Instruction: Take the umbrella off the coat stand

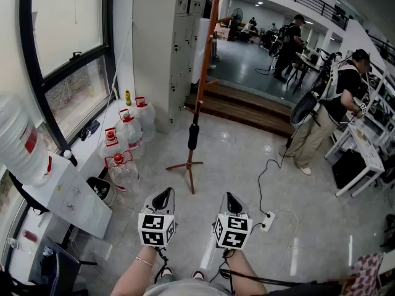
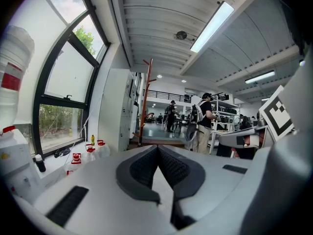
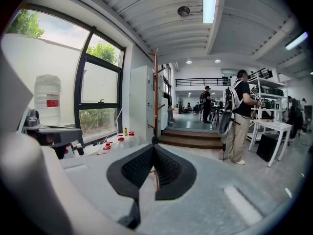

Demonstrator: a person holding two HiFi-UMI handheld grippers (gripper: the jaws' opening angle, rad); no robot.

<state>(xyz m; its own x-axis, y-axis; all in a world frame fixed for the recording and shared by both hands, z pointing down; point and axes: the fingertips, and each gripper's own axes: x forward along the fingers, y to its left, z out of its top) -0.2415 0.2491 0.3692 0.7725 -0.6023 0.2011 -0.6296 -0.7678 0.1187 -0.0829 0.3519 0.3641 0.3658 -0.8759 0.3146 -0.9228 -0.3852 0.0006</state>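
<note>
Your left gripper (image 1: 162, 194) and right gripper (image 1: 230, 197) both have their jaws pressed together, with nothing between them. The umbrella (image 1: 193, 136) is well ahead of them, hanging low against the pole of the orange coat stand (image 1: 207, 54), above its feet. The umbrella is black, short and folded. Red-capped water jugs (image 1: 128, 134) stand on the floor left of the stand. A power strip (image 1: 268, 221) lies just right of your right gripper. A person (image 1: 321, 116) stands beyond it.

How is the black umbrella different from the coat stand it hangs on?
The umbrella is black; the coat stand is orange-brown. The umbrella is short and folded; the coat stand is much taller. The umbrella hangs low on it, off the floor; the coat stand rests on spread feet. Both are slim and upright.
</note>
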